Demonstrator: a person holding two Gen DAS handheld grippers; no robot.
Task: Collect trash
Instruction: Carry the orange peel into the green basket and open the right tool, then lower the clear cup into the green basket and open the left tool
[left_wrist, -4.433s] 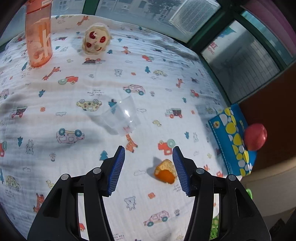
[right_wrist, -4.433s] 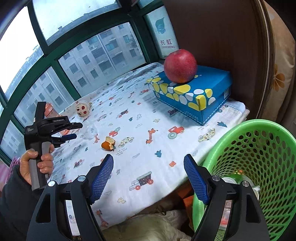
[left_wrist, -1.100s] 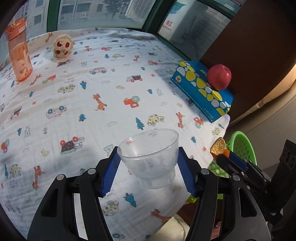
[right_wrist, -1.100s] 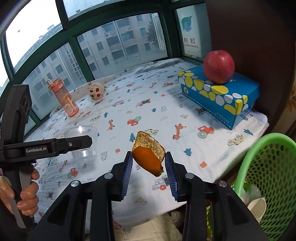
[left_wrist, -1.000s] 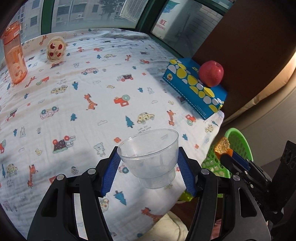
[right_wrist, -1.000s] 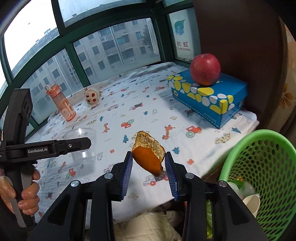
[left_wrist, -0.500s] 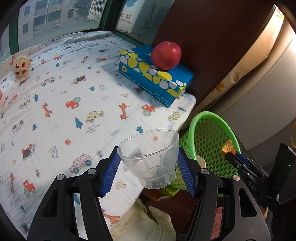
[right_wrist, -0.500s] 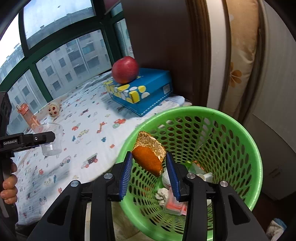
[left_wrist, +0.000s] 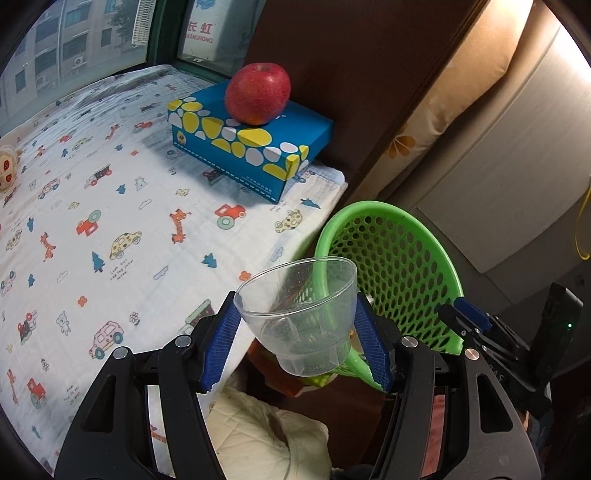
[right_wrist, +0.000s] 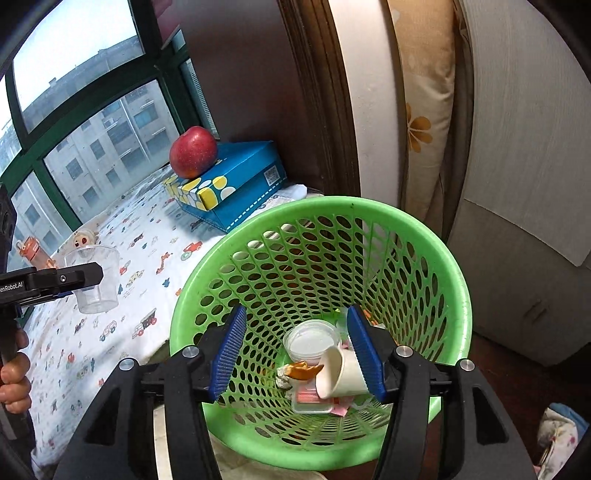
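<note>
Now, R gripper (right_wrist: 297, 349) over the green basket (right_wrist: 436, 258), jaws just been opening, spread wide w/ nothing between the pads. Orange peel (right_wrist: 303, 370) lies at basket bottom, among other trash: a white paper cup (right_wrist: 341, 373) on its side, a round clear lid/cup (right_wrist: 312, 341), pink wrapper bits. Peel touches the paper cup's rim; can't tell what it rests on underneath.

L gripper (left_wrist: 297, 341) pinching the clear plastic cup (left_wrist: 301, 314), one blue pad on each side of the wall, cup upright, slightly tilted, mouth up. Cup hangs in air past the edge of the printed cloth (left_wrist: 110, 192), just beside the basket rim (left_wrist: 369, 210), not yet over the opening as far as L view shows. In R view my hand (right_wrist: 13, 384) on the L handle shows at frame edge.

Off-task items on cloth: blue tissue box (left_wrist: 251, 147) w/ yellow/white spots near the wall, red apple (left_wrist: 257, 93) sitting on top of it. Far end of cloth: small round toy (right_wrist: 83, 238) and orange bottle (right_wrist: 35, 253), near the window. Basket stands on the floor below the cloth's corner, beside the white cabinet (right_wrist: 535, 184).
</note>
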